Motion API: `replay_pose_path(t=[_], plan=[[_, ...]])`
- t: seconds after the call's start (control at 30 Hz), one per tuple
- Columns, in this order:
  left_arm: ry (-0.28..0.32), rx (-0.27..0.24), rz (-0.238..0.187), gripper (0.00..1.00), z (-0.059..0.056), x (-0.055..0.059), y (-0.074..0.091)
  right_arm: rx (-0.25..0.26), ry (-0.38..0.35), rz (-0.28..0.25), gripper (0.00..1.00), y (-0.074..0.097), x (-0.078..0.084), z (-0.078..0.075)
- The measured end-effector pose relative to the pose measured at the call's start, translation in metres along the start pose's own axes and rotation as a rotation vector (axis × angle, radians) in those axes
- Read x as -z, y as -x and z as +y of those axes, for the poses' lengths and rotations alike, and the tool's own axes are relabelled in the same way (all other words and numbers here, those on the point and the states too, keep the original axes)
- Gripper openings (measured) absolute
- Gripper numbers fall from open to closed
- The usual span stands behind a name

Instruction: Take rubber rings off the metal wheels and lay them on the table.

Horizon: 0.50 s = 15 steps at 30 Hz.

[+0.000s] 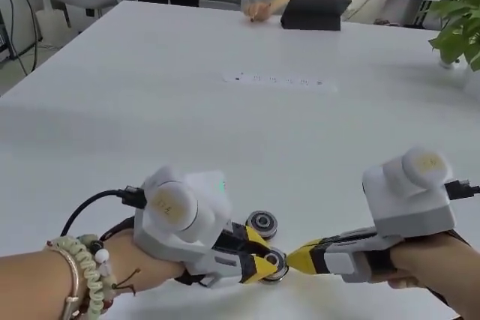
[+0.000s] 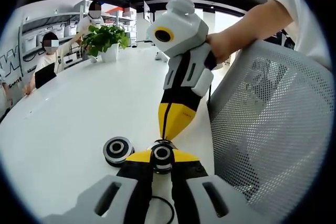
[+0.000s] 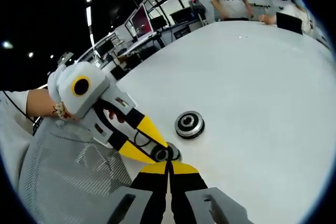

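Rubber rings (image 1: 253,219): in the head view they are dark bands seated around two small metal wheels. I judge them soft, stretchy and grippy, so they should peel rather than slide.
Held wheel (image 1: 274,261): head view, low near my edge of the white table (image 1: 225,133), clamped between the jaws of the left gripper (image 1: 264,266).
Free wheel (image 1: 262,222): head view, lying flat on the table just behind the held wheel, with its ring on.
Right gripper (image 1: 295,258): head view, its jaws are pressed together and the tip touches the held wheel from the opposite side.
Left gripper view: the held wheel sits between my own yellow tips, the right gripper's point meets its far rim, and the free wheel lies just beside it on the left.
Right gripper view: my jaws meet along a thin seam right at the held wheel. I cannot tell whether they have nipped any ring.
Handling: the wheel looks dense, stiff and smooth, so I think it may twist in the clamp. I would keep hold across its body and take the ring at its outer edge, rolling it over the rim.
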<state>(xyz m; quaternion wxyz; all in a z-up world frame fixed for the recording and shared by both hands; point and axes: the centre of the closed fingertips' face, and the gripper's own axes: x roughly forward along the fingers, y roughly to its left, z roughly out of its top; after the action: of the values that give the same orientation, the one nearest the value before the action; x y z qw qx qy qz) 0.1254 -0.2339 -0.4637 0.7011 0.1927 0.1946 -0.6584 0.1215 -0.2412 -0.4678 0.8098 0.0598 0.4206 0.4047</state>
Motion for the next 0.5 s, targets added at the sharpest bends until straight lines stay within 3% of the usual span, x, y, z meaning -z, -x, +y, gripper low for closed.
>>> replay_pose_path(t=[0.5], plan=[[-0.008,0.004,0.007,0.07,-0.002,0.001,0.001,-0.018,0.018,-0.009,0.0,0.0,-0.003,0.01]])
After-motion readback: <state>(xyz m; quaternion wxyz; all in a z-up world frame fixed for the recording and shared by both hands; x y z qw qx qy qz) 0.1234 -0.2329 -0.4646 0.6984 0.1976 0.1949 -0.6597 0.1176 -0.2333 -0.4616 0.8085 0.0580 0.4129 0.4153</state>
